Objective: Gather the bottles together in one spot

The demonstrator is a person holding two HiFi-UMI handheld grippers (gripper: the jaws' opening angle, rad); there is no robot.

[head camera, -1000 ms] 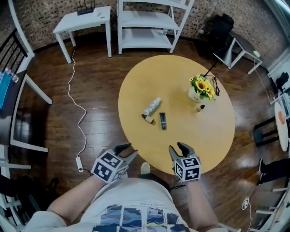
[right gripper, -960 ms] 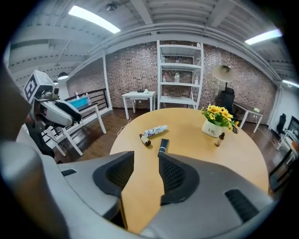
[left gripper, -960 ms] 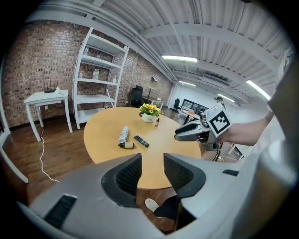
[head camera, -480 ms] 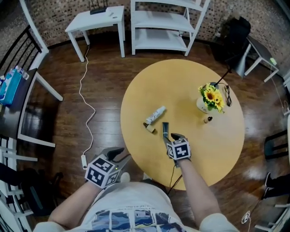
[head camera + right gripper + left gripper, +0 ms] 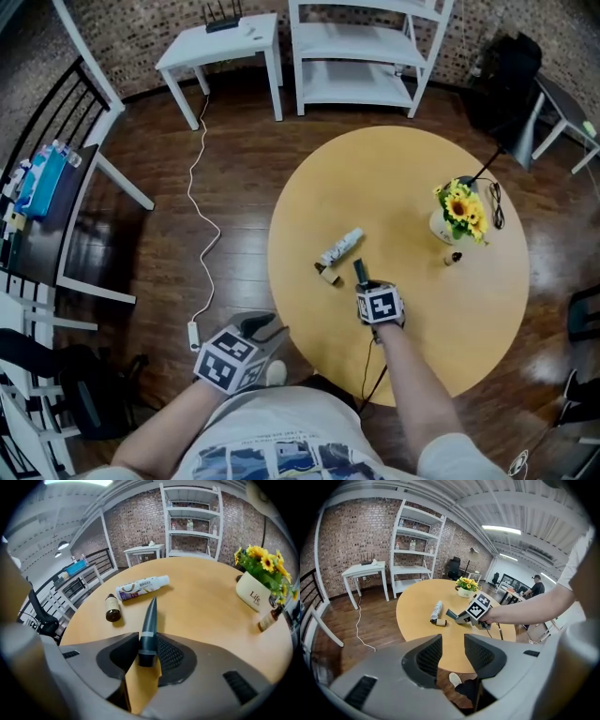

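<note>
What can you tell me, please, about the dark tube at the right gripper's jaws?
The dark tube is slim and looks like matte plastic. It has a round cap end, a pale band above the cap, and a body that tapers to a thin flat tip. It appears to lie on the round wooden table, tip pointing toward the white bottle. The right gripper has just been closing its jaws, and they now press on the cap end from both sides.

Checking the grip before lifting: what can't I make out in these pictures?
- Head view: the right gripper covers most of the tube; its jaws, just closing on the tube, don't show there.
- Left gripper view: that gripper hides the tube's cap end.
- All views: white bottle's print too small to read.
- Right gripper view: brown bottle by the pot, blurred at the edge.
</note>
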